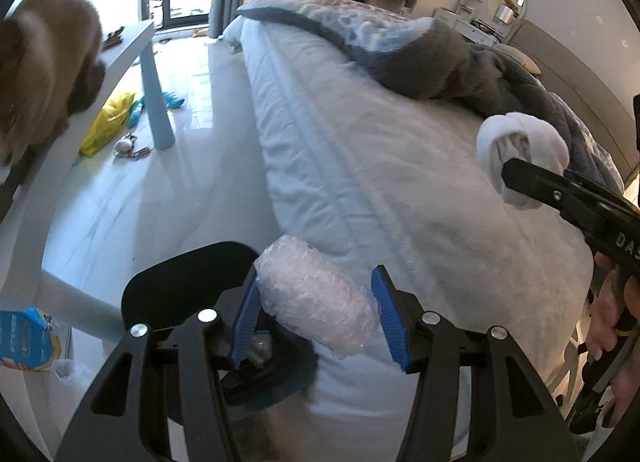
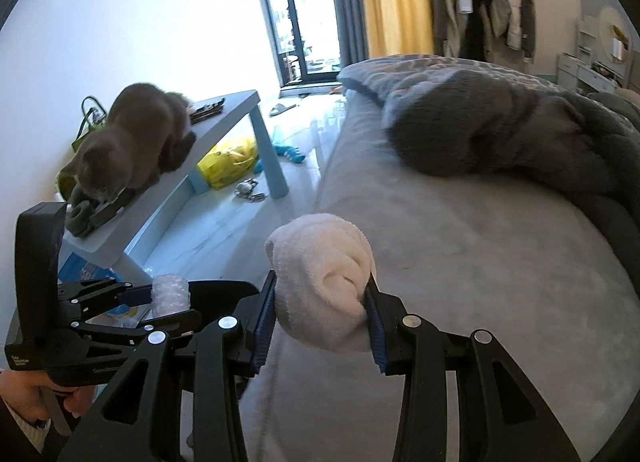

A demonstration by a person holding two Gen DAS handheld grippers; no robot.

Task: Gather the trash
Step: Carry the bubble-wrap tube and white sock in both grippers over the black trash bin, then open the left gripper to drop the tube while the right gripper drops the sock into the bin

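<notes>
Item one: a roll of bubble wrap (image 1: 316, 298), clear and pebbled, squashed into a stubby cylinder. The left gripper (image 1: 316, 316) is holding it; its blue fingers (image 1: 386, 320) are pressing in on both ends of the roll, which is hanging above the near corner of the bed (image 1: 400, 181) and the black rim of a bin (image 1: 180, 282) below it.

Item two: a white sock bundle (image 2: 324, 290), terry-textured, rolled into itself with a folded opening facing the camera. The right gripper (image 2: 322, 318) is clamping it, blue fingers (image 2: 264, 322) squeezing either flank, above the pale blue-grey bed sheet.

Surroundings, both views: a grey blanket (image 2: 500, 133) is lying rumpled across the far part of the bed; a grey cat (image 2: 136, 141) is crouching on a pale blue worktop (image 2: 224, 117) by the wall; a yellow bag (image 2: 232, 159) is sitting on the glossy floor under that worktop.

Left wrist view only: the sock bundle seen side-on at the tip of the right gripper, with the person's hand on its handle at the right edge (the cat here is a blurred brown mass at the frame's left edge).

Right wrist view only: the cat in full, head lowered to dark objects on the worktop; the left gripper seen from the side at lower left, the bubble wrap poking up between its fingers, just over the bin's rim.
</notes>
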